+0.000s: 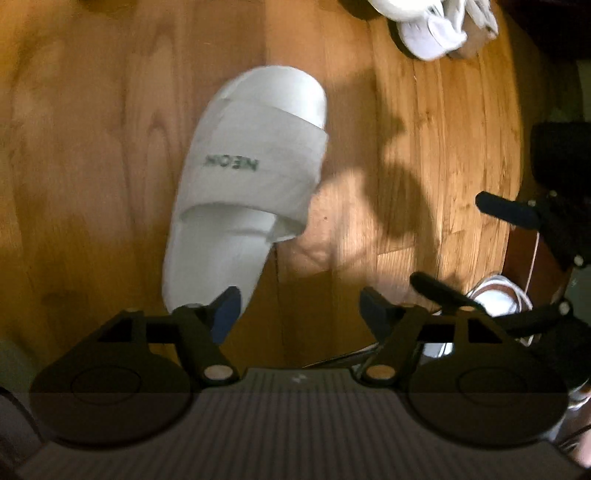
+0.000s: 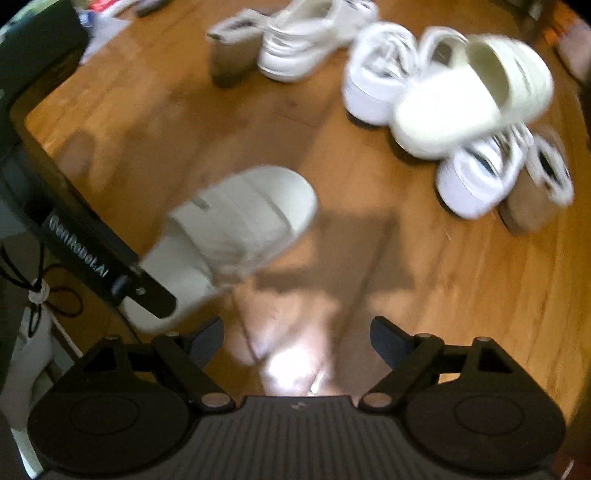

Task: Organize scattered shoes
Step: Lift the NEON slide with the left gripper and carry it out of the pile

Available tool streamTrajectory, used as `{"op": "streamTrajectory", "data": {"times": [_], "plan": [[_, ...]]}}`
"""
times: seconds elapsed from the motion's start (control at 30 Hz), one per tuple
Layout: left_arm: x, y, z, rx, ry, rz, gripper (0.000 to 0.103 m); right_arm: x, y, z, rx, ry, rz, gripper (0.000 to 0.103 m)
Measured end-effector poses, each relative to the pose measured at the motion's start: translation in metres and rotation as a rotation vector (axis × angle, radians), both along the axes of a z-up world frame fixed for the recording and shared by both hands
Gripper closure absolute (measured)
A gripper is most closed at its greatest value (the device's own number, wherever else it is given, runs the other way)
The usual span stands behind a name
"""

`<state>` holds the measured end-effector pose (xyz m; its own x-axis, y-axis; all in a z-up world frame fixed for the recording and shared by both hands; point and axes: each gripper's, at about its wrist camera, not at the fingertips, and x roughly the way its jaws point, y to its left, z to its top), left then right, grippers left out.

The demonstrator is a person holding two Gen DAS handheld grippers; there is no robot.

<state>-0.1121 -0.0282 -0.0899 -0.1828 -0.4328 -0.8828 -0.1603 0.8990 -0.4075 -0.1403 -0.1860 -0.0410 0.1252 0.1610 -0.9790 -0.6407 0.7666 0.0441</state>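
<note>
A white slide sandal (image 1: 247, 184) marked NEON lies on the wood floor, heel toward my left gripper (image 1: 299, 314). That gripper is open and empty, its left fingertip over the heel. In the right wrist view the same sandal (image 2: 236, 229) lies left of centre, with the left gripper's body (image 2: 92, 251) at its heel. My right gripper (image 2: 297, 343) is open and empty above bare floor. It also shows at the right edge of the left wrist view (image 1: 480, 243). A second white slide (image 2: 472, 96) rests on top of white sneakers (image 2: 376, 74) at the far right.
More white sneakers (image 2: 480, 173) and a tan fur-lined slipper (image 2: 535, 195) lie at the right. A chunky white sandal (image 2: 306, 40) and a grey block (image 2: 232, 55) sit at the back. White shoes (image 1: 432, 33) show at the top of the left wrist view.
</note>
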Motion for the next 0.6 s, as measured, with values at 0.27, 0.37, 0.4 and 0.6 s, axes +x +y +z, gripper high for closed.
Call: {"op": "streamTrajectory", "data": {"times": [0.27,0.37,0.4,0.6], "plan": [[-0.006,0.026,0.011,-0.049,-0.006,0.002,0.021,-0.006,0.039,0.016,0.055,-0.012,0.236,0.028],[-0.003,0.034,0.005,-0.038,0.007,0.023,0.021,-0.004,0.049,0.014,0.113,0.011,0.280,0.031],[-0.002,0.037,0.005,-0.035,0.012,0.033,0.021,-0.001,0.049,0.010,0.126,0.016,0.276,0.031],[-0.011,0.047,-0.012,-0.005,0.059,0.095,0.021,0.027,0.042,-0.023,0.161,0.043,0.247,0.031]]}}
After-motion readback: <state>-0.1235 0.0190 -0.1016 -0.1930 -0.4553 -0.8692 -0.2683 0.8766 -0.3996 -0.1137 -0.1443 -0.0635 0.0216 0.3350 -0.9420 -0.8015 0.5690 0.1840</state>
